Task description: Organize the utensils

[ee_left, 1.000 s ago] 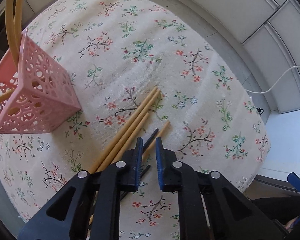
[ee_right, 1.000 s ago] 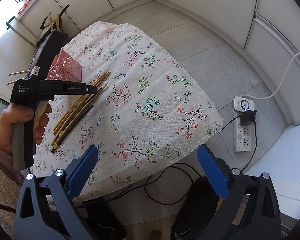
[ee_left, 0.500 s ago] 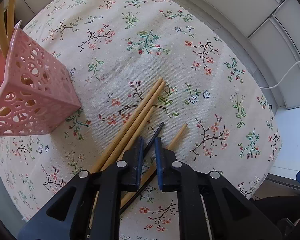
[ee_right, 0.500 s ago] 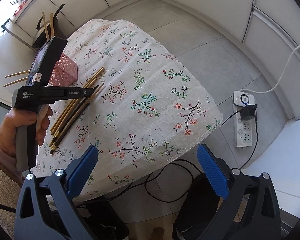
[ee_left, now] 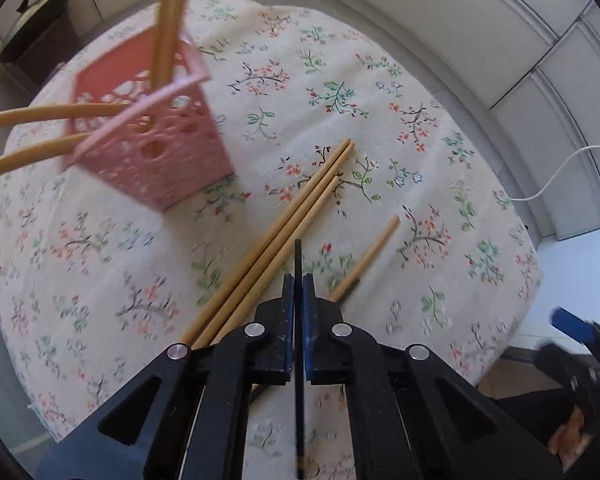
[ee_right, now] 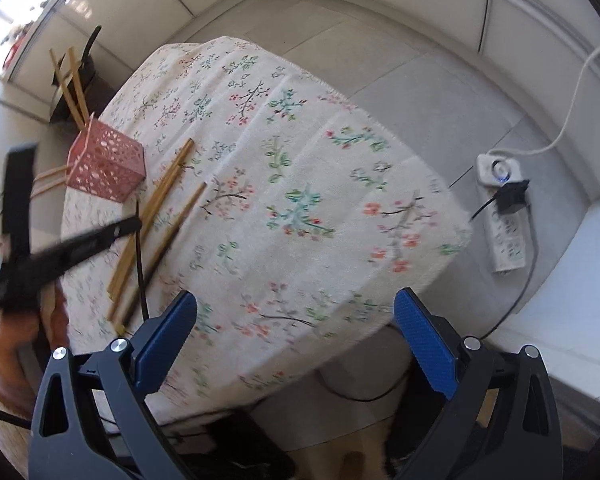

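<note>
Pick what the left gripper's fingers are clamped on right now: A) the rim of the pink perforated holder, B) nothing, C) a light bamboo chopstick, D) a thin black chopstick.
D: the left gripper is shut on the thin black chopstick, which juts out between its blue pads, while the light bamboo chopsticks lie on the floral tablecloth.

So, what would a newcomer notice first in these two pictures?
First the left gripper, shut on a thin black chopstick lifted above the floral tablecloth. Then the pink lattice holder at the far left, with bamboo chopsticks inside, and loose bamboo chopsticks beside it. The right gripper is open over the table's edge.
</note>
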The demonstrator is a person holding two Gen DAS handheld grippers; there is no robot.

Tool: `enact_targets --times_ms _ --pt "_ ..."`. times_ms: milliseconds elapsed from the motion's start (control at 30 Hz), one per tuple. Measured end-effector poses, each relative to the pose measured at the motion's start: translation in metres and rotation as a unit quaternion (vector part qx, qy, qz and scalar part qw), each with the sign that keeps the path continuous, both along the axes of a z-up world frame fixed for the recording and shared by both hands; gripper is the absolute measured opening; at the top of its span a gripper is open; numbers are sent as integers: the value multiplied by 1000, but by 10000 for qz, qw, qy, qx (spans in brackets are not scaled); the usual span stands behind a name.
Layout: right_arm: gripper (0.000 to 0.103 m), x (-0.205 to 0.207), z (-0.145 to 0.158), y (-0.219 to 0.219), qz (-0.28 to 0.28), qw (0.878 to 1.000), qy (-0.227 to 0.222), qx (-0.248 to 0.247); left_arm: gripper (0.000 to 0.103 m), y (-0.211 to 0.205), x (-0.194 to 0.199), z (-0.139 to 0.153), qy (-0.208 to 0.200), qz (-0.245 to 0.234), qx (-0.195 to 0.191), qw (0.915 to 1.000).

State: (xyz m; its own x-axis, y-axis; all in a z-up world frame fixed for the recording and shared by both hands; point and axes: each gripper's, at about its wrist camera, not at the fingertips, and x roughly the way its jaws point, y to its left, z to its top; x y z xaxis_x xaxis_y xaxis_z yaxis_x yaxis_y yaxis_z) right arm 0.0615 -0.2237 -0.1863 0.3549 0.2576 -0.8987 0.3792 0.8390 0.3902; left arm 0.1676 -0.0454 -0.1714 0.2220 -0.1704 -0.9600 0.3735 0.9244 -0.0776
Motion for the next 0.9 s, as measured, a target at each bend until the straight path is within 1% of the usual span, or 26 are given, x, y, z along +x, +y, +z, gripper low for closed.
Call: enact_targets --times_ms 33,100,167,200,267,300,333,367,433,467,567,600,633,767,833,900 --pt "93 7 -2 5 -24 9999 26 126 3 4 -7 6 -58 -14 -35 10000" --pt "83 26 -10 21 18 9992 156 374 3 18 -18 20 -196 -6 -128 9997" --pt "64 40 -21 35 20 9977 362 566 3 33 -28 33 -338 36 -217 9992" --pt "61 47 -26 42 6 9967 449 679 3 41 -37 43 -434 76 -315 9985" --pt "47 60 -33 53 3 9953 543 799 3 56 -40 55 -549 100 -457 9974" --pt "43 67 -35 57 -26 9954 581 766 3 62 -46 64 -646 124 -572 9962" --pt "35 73 -37 60 -68 9959 621 653 3 64 -46 68 -698 132 -624 9955" --pt "30 81 -36 63 -130 9971 635 405 3 66 -50 75 -779 128 -701 9944" --pt "29 96 -33 69 -191 9979 552 -266 3 69 -55 82 -858 98 -802 9930" --pt "29 102 -33 72 -141 9972 574 -462 3 70 -57 86 -895 71 -860 9922" --pt "27 119 -41 85 21 9950 762 -643 3 77 -58 92 -941 58 -942 9911" --pt "27 125 -39 93 110 9941 677 -838 3 80 -58 92 -944 80 -971 9908" --pt "27 129 -39 100 200 9939 667 -851 3 83 -58 93 -944 105 -989 9906" --pt "27 129 -40 110 209 9963 660 -514 3 93 -56 94 -951 200 -1078 9894" --pt "29 126 -41 112 192 9967 704 -360 3 96 -56 97 -964 233 -1088 9891" --pt "29 121 -41 119 227 9963 738 -367 3 99 -56 98 -983 254 -1107 9887"
